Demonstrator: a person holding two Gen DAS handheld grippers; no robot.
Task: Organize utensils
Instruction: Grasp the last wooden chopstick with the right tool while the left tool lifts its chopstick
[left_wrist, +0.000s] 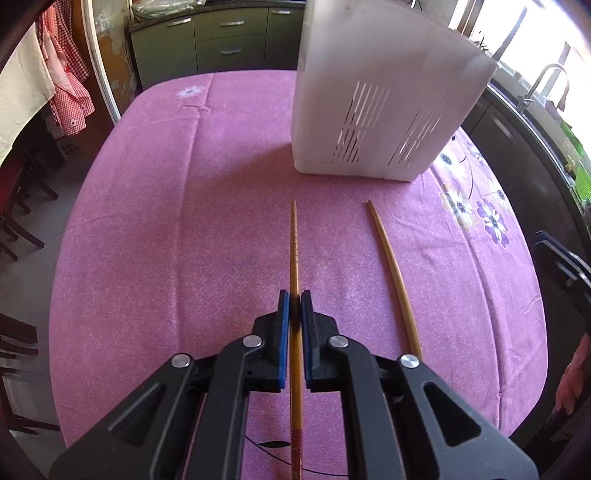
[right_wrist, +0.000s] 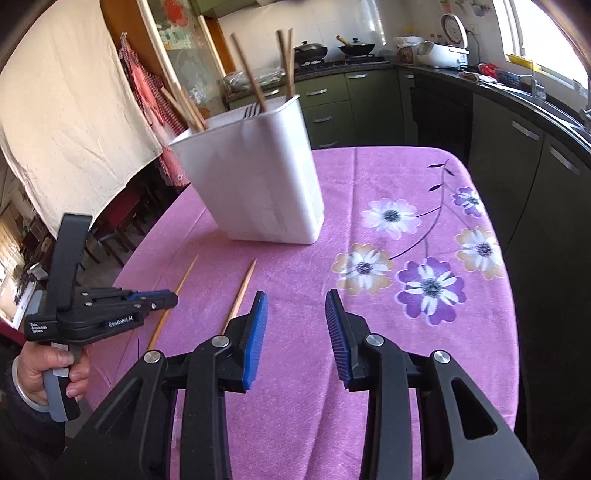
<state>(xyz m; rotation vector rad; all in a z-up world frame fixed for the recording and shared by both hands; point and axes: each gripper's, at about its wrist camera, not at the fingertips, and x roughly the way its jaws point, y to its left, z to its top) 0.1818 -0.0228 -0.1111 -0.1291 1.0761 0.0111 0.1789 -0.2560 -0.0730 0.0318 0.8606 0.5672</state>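
Note:
My left gripper is shut on a wooden chopstick partway along its length. The stick points away toward the white slotted utensil holder. I cannot tell whether the stick rests on the pink tablecloth or is just off it. A second, plain chopstick lies on the cloth to its right. In the right wrist view my right gripper is open above the cloth with nothing between its blue pads, just right of that loose chopstick. There the left gripper grips the other stick. The holder contains several chopsticks and forks.
The table has a pink cloth with a flower print on the right side. A hand holds the left gripper's handle at the table's left edge. Dark chairs stand on the left, and kitchen cabinets and a counter run behind and to the right.

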